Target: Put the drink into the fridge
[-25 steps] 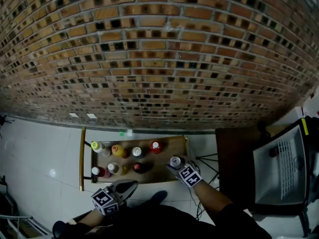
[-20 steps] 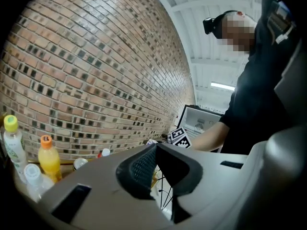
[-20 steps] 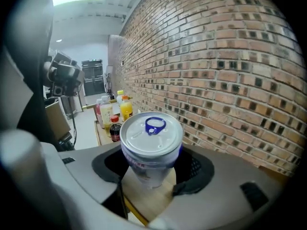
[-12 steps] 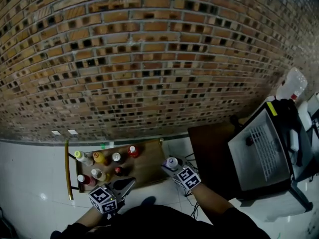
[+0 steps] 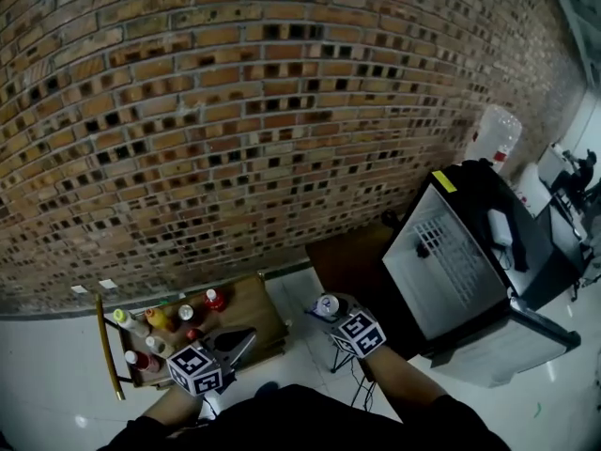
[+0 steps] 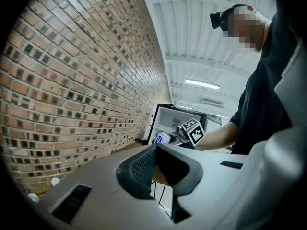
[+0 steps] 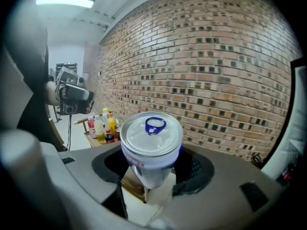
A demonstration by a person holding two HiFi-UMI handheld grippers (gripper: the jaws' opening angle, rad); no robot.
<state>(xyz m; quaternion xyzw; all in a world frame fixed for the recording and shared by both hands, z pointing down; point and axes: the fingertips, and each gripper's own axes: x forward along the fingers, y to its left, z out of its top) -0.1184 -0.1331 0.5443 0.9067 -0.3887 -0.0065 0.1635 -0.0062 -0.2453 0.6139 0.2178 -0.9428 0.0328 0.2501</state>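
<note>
The drink is a silver can (image 7: 151, 143) with a blue pull tab, and it stands upright between the jaws of my right gripper (image 7: 151, 170), which is shut on its sides. In the head view the can (image 5: 328, 304) and right gripper (image 5: 331, 310) hang over the floor between the wooden cart (image 5: 258, 310) and the small black fridge (image 5: 451, 261), whose white inside shows. My left gripper (image 5: 238, 344) is lower left, shut and holding nothing. The left gripper view looks past its closed jaws (image 6: 156, 150) at the can (image 6: 163, 138) in front of the fridge (image 6: 169, 120).
Several bottles (image 5: 164, 325) stand on the cart at the left, also seen as bottles (image 7: 101, 126) in the right gripper view. A brick wall (image 5: 263, 130) runs behind everything. A dark brown stand (image 5: 352, 259) sits beside the fridge. A large water jug (image 5: 495, 135) is at the far right.
The view has swung right: the cart slid to the left and the fridge came closer to the middle. The right gripper carried the can off the cart toward the fridge.
</note>
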